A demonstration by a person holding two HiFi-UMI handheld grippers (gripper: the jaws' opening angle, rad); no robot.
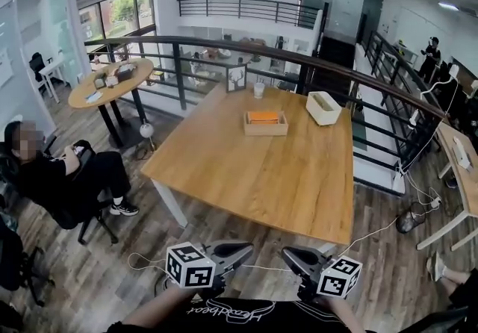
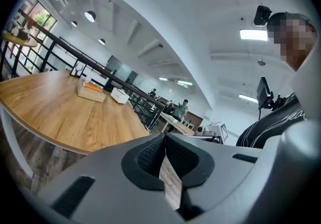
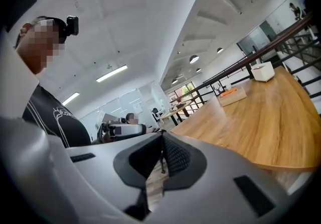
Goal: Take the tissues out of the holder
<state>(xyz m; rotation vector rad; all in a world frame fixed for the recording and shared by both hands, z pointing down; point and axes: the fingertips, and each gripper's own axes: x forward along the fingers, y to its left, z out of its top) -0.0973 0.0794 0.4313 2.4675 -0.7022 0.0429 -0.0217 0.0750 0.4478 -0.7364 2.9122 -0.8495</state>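
Note:
The wooden tissue holder (image 1: 266, 123) stands on the far part of the wooden table (image 1: 276, 175), with an orange tissue pack in it. It is small in the left gripper view, where the holder (image 2: 92, 91) sits far across the tabletop, and in the right gripper view the holder (image 3: 232, 96) is just as distant. My left gripper (image 1: 249, 250) and right gripper (image 1: 285, 252) hang side by side close to my body, short of the table's near edge. Both are shut with nothing between the pads. The left gripper (image 2: 165, 137) and right gripper (image 3: 162, 135) point toward each other.
A white box (image 1: 323, 108), a cup (image 1: 259, 89) and a framed deer picture (image 1: 237, 78) stand behind the holder. A dark railing (image 1: 224, 51) runs past the table's far side. A person sits at left (image 1: 67, 175) near a round table (image 1: 112, 81). A white cable (image 1: 373, 234) lies on the floor.

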